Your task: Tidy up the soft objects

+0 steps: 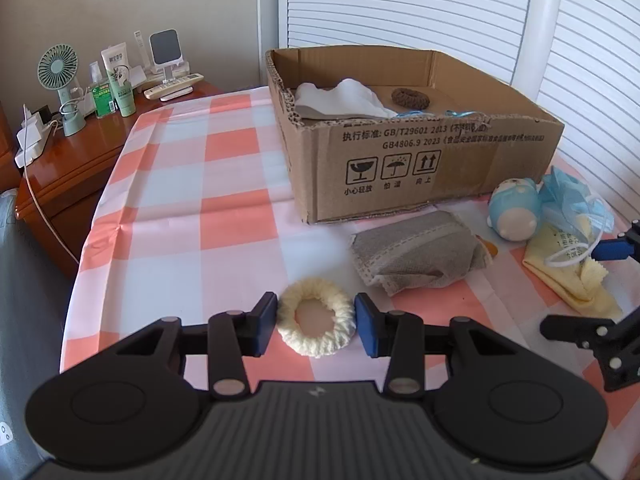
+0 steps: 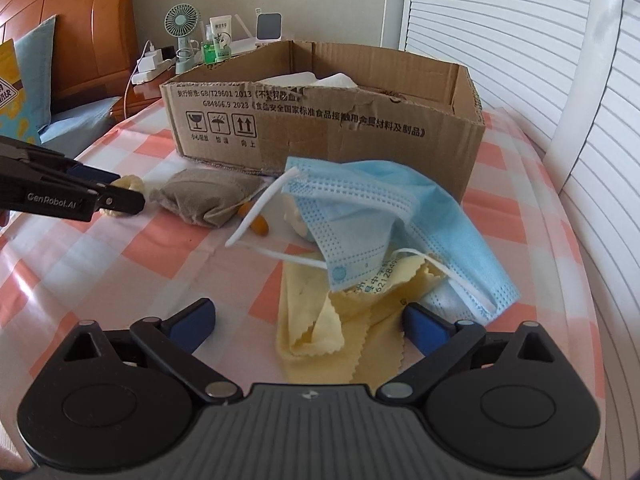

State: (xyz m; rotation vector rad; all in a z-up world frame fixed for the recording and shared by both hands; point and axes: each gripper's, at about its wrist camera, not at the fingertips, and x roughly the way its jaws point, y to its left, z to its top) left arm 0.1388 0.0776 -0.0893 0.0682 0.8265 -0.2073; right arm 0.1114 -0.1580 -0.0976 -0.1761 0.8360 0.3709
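Observation:
My left gripper (image 1: 316, 322) is open with its blue pads on either side of a cream scrunchie (image 1: 316, 322) that lies on the checked cloth; the pads seem to just touch it. A grey cloth (image 1: 420, 256), a blue plush toy (image 1: 516, 212), a blue face mask (image 2: 384, 224) and a yellow cloth (image 2: 340, 328) lie in front of the cardboard box (image 1: 420, 148). The box holds a white cloth (image 1: 344, 98) and a brown scrunchie (image 1: 410, 98). My right gripper (image 2: 308, 324) is open, its jaws wide around the yellow cloth's near end.
A wooden nightstand (image 1: 80, 160) at the left carries a green fan (image 1: 60, 76), bottles and remotes. White slatted shutters (image 1: 400, 4) stand behind the box. The table edge curves close on the right (image 2: 580, 280).

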